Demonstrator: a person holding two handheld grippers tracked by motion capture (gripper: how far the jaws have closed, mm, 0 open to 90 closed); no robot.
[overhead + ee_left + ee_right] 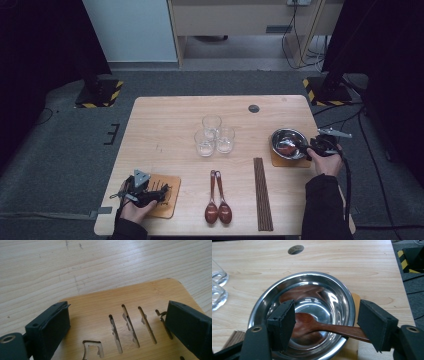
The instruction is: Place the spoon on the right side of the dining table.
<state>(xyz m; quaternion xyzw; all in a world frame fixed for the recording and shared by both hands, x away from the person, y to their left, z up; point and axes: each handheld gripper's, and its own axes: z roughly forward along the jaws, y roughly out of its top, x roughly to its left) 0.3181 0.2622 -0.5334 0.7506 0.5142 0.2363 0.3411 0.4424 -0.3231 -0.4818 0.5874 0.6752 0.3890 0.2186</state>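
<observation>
A steel bowl (278, 137) stands on a wooden coaster (280, 161) at the table's right side. In it lies a dark red wooden spoon (312, 323), its handle running out over the rim (304, 273). My right gripper (325, 315) is open at the bowl's near rim, its jaws on either side of the spoon handle without pressing it. In the high view, that right gripper (310, 146) sits just right of the bowl. My left gripper (160, 192) hangs open low over a slotted wooden coaster (155, 295) at the front left, nothing between its fingers.
Three empty glasses (212, 134) cluster mid-table. Two more wooden spoons (217, 200) lie side by side at the front centre, with a bundle of dark chopsticks (262, 192) to their right. A round cable hole (254, 108) is near the far edge.
</observation>
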